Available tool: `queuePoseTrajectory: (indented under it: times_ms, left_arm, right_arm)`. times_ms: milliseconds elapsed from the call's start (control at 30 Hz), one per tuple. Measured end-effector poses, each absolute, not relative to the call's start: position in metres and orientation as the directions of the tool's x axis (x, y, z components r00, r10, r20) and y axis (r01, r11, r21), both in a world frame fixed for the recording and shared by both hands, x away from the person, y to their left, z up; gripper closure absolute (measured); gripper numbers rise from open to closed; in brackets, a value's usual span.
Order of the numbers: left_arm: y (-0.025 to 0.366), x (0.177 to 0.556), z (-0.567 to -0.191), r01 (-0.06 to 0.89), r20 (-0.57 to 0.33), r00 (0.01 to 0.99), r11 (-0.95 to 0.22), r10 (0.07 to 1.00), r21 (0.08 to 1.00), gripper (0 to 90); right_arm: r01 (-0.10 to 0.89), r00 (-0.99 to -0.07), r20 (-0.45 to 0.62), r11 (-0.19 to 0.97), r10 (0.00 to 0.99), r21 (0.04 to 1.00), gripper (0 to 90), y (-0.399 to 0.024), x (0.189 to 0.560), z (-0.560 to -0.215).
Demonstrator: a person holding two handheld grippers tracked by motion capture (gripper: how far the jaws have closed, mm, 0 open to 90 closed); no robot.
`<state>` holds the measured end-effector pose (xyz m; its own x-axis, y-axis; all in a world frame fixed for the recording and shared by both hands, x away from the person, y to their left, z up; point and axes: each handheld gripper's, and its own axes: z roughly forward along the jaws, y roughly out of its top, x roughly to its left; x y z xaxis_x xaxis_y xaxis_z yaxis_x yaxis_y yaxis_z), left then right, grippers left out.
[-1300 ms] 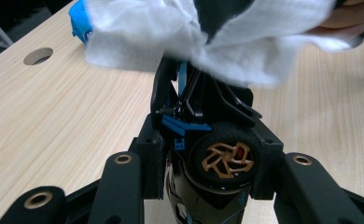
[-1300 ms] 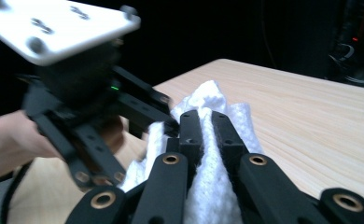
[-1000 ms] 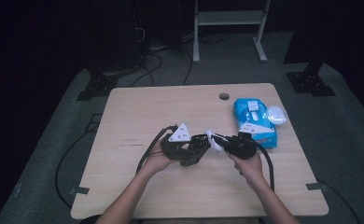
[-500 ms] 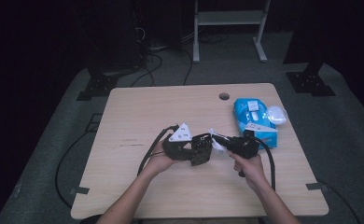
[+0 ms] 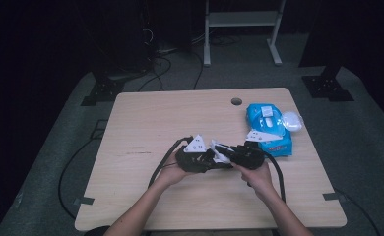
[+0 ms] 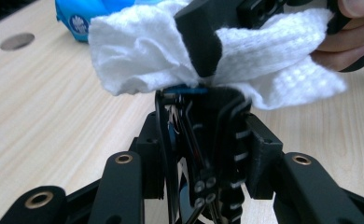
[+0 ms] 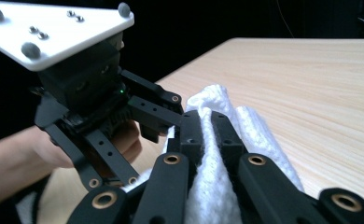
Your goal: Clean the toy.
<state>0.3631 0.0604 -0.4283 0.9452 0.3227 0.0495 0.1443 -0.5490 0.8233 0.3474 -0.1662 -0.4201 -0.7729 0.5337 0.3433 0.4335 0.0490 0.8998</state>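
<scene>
A white wipe [image 5: 218, 149] hangs between my two grippers above the middle of the wooden table [image 5: 150, 123]. The grippers point at each other, tip to tip. My right gripper [image 7: 207, 122] is shut on the wipe [image 7: 245, 126], whose cloth bulges out past both of its jaws. My left gripper [image 6: 201, 91] has its jaws drawn close together, their tips pinching the lower fold of the wipe [image 6: 138, 51]. In the high view, my left gripper [image 5: 212, 160] comes in from the left and my right gripper [image 5: 225, 156] from the right.
A blue pack of wipes [image 5: 269, 129] lies on the table's right side, with a small white crumpled thing [image 5: 292, 120] beside it. A round cable hole [image 5: 236, 102] sits near the far edge. Cables trail from both grippers toward the person.
</scene>
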Motion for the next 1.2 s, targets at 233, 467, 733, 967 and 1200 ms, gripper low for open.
queuePoseTrajectory:
  times_ms: [233, 467, 733, 967, 1200]
  left_arm:
    - [0.068, 0.368, -0.445, 0.179, 0.027, 0.947, -0.595, 0.321, 0.783, 57.5]
    - [0.071, 0.370, -0.451, 0.164, 0.048, 0.954, -0.649, 0.296, 0.743, 57.4]
    - [0.079, 0.372, -0.449, 0.139, 0.067, 0.961, -0.673, 0.270, 0.726, 57.5]
    - [0.085, 0.374, -0.447, 0.136, 0.074, 0.960, -0.684, 0.269, 0.717, 57.6]
    - [0.083, 0.373, -0.448, 0.136, 0.076, 0.959, -0.679, 0.274, 0.721, 57.5]
  right_arm:
    - [0.423, -0.755, 0.237, 0.178, 0.612, 0.888, 83.9, -0.168, 0.348, -0.434]
    - [0.381, -0.790, 0.149, 0.287, 0.594, 0.879, 82.9, -0.147, 0.341, -0.440]
    - [0.369, -0.757, 0.090, 0.310, 0.647, 0.876, 83.1, -0.163, 0.344, -0.437]
    - [0.369, -0.739, 0.069, 0.318, 0.670, 0.873, 83.3, -0.168, 0.345, -0.436]
    - [0.386, -0.752, 0.123, 0.281, 0.648, 0.879, 83.3, -0.159, 0.346, -0.438]
